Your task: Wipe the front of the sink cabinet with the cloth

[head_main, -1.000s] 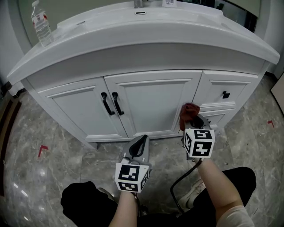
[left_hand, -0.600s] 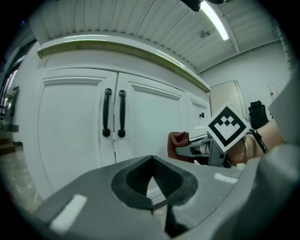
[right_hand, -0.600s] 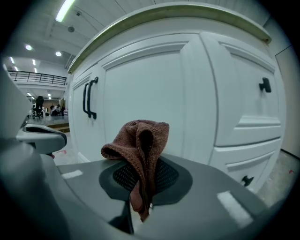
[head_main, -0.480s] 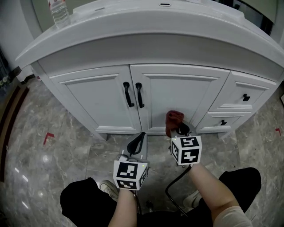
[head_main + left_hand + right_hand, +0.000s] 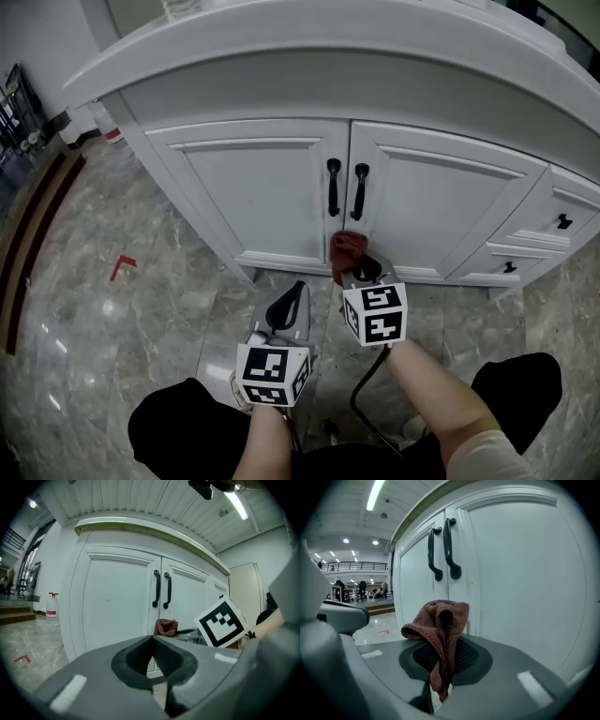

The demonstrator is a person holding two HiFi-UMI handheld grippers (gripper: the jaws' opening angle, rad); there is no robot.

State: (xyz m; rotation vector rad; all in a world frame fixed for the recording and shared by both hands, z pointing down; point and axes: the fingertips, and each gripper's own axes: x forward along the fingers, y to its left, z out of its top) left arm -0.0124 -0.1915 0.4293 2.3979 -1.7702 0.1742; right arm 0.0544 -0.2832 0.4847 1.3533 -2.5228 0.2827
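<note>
The white sink cabinet [image 5: 281, 187] has two doors with black handles [image 5: 346, 188] at their meeting edge. My right gripper [image 5: 359, 269] is shut on a reddish-brown cloth [image 5: 347, 251], which sits low against the doors just under the handles. In the right gripper view the cloth [image 5: 439, 625] bunches up from between the jaws, close to the right door [image 5: 520, 573]. My left gripper [image 5: 289, 305] hangs back from the cabinet, shut with nothing in it; in the left gripper view its tips [image 5: 153, 641] meet and the cloth [image 5: 166, 627] shows beyond them.
Two drawers with black knobs [image 5: 562, 222] lie right of the doors. Grey marble floor [image 5: 141, 309] spreads to the left, with a red mark [image 5: 122, 267]. A black cable [image 5: 366, 394] trails by my knees. A bottle [image 5: 51, 606] stands on the floor past the cabinet's left end.
My right gripper and the cloth have slid left along the cabinet, from below the drawers to under the door handles. The left gripper has kept its place beside it.
</note>
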